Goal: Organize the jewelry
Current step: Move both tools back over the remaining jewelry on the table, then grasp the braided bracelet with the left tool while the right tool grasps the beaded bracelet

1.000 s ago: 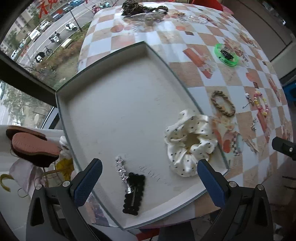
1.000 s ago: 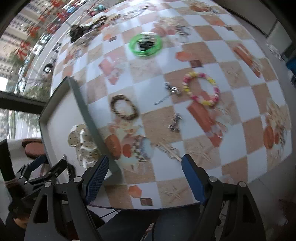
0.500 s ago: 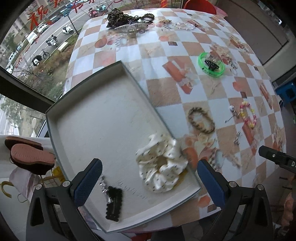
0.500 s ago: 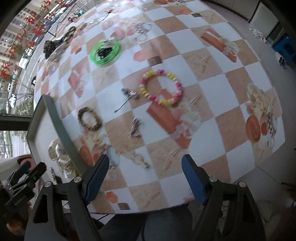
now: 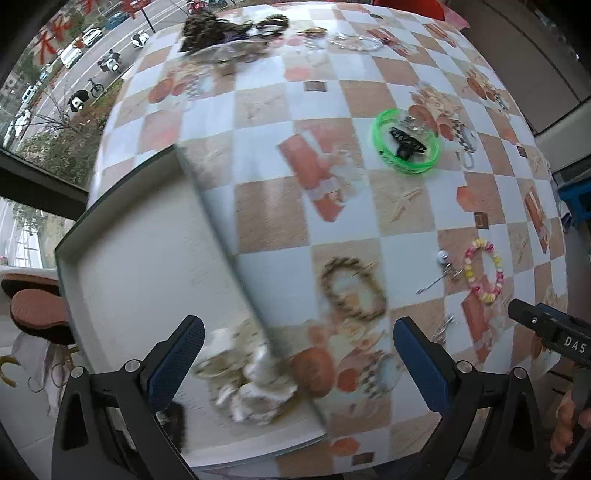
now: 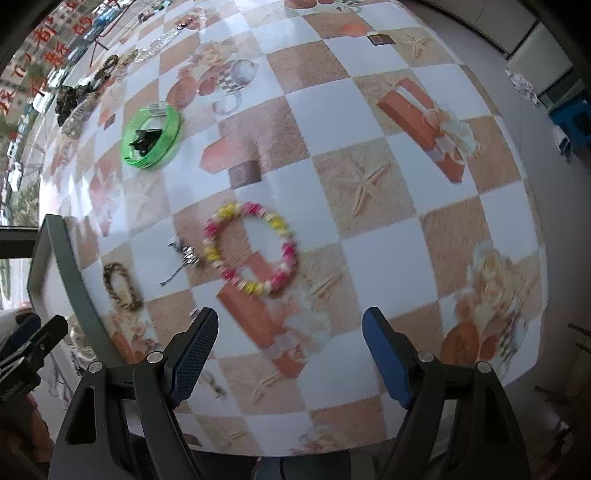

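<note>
A grey tray [image 5: 133, 258] lies at the table's left edge and holds a white dotted scrunchie [image 5: 255, 376] and a black clip [image 5: 175, 421]. My left gripper [image 5: 295, 358] hangs open above the tray's right rim, nothing between its fingers. On the cloth beside the tray lies a brown braided bracelet [image 5: 351, 288] [image 6: 122, 286]. A pink and yellow bead bracelet [image 6: 251, 253] [image 5: 484, 269] sits further right, with a small silver charm [image 6: 183, 258] next to it. My right gripper [image 6: 290, 350] stands open just short of the bead bracelet, empty. A green bangle [image 6: 151, 136] [image 5: 406, 146] rings a black claw clip.
The checked tablecloth [image 6: 369, 184] covers a round table. A pile of dark chains and hair pieces [image 5: 221, 29] lies at the far edge. Small silver pieces [image 5: 443, 328] are scattered near the front edge. A window [image 5: 55, 74] lies beyond the table on the left.
Both grippers have moved to the right across the table. The left one went from over the tray's middle to its right rim; the right one drew up to the bead bracelet.
</note>
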`<state>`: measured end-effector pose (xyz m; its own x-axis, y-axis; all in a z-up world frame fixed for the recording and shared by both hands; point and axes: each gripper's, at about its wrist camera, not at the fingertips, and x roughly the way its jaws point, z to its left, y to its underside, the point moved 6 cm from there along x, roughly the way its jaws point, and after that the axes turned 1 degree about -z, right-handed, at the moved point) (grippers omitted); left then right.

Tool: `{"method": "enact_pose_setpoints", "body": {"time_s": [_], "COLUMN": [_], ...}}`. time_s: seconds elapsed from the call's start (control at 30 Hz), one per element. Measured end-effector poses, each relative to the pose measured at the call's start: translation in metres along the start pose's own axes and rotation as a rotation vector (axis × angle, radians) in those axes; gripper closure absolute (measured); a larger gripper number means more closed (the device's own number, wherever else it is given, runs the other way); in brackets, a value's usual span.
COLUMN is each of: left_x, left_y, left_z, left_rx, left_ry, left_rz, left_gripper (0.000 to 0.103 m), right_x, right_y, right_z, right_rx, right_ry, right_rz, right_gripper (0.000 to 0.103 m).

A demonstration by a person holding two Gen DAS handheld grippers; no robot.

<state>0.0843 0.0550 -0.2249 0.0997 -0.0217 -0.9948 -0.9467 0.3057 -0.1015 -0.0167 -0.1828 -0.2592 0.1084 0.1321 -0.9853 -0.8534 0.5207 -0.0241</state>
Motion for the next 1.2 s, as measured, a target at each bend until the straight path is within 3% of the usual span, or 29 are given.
{"method": "enact_pose_setpoints", "body": {"time_s": [0.23, 0.57, 0.77, 0.87, 1.03, 1.13, 1.2], "left_x": [0.031, 0.071, 0.081, 0.082, 0.074, 0.068, 0.064], "left_y": [-0.007, -0.003, -0.001, -0.003, -0.009, -0.011, -0.014], "left_z": [-0.031, -0.032, -0.038, -0.044, -0.070, -0.083, -0.089], "left_rx": [0.017, -0.041, -0.057, -0.064, -0.037, -0.019, -0.011], "left_ry": [0.006, -0.063, -0.049, -0.042, -0.010, 0.001, 0.004], "left_rz": [0.050, 0.122, 0.126, 0.114, 0.089, 0.072, 0.064], "left_gripper": [0.000, 0.000, 0.000, 0.000, 0.019, 0.035, 0.053], "right_x": [0.013, 0.040, 0.049, 0.049, 0.048, 0.047, 0.046], "right_y": [-0.022, -0.040, -0.040, -0.036, -0.035, -0.038, -0.037], "right_z": [-0.001, 0.019, 0.030, 0.045, 0.062, 0.066, 0.071], "right_rx": [-0.066, -0.179, -0.241, -0.274, -0.334, -0.329, -0.334], "right_ry": [0.035, 0.101, 0.153, 0.150, 0.139, 0.135, 0.136], "right_rz": [0.006, 0.011, -0.016, -0.034, -0.044, -0.042, -0.041], "right_gripper": [0.020, 0.020, 0.021, 0.027, 0.053, 0.067, 0.077]}}
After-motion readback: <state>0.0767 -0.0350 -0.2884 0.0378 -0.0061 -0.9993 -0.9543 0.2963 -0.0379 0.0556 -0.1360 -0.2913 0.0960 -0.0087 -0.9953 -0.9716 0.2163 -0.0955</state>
